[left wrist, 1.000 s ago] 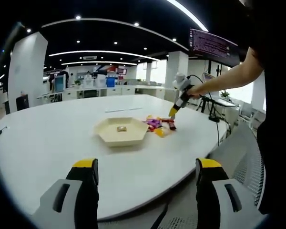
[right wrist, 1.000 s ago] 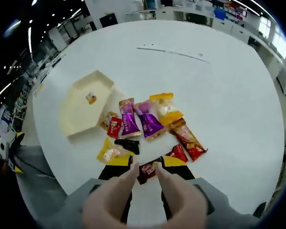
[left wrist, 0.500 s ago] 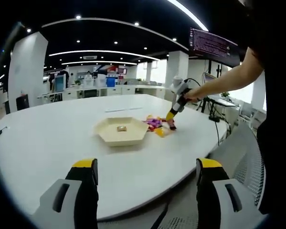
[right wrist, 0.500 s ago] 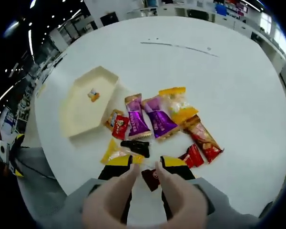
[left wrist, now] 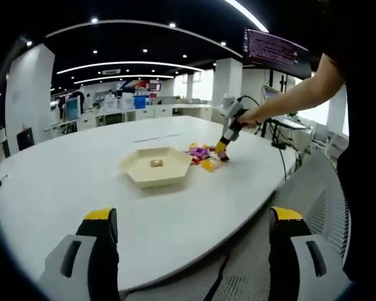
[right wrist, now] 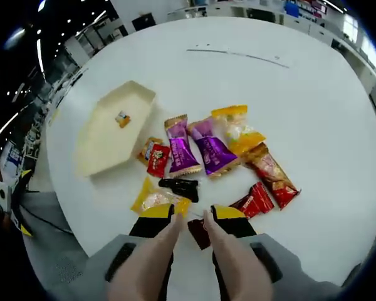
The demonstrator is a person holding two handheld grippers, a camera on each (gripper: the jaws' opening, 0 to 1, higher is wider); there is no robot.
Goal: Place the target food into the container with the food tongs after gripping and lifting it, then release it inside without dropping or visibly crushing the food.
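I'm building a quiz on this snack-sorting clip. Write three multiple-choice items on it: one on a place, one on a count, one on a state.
1. Where does the cream hexagonal tray lie from the snack pile, in the right gripper view?
A left
B right
C on top of it

2. How many purple wrapped snacks lie on the white table?
A none
B two
C five

3. What is in the tray?
A nothing
B one small wrapped snack
C a heap

Key: 1 A, the tray sits left of the pile; 2 B, two purple wrappers lie side by side; 3 B, a single small piece rests inside.
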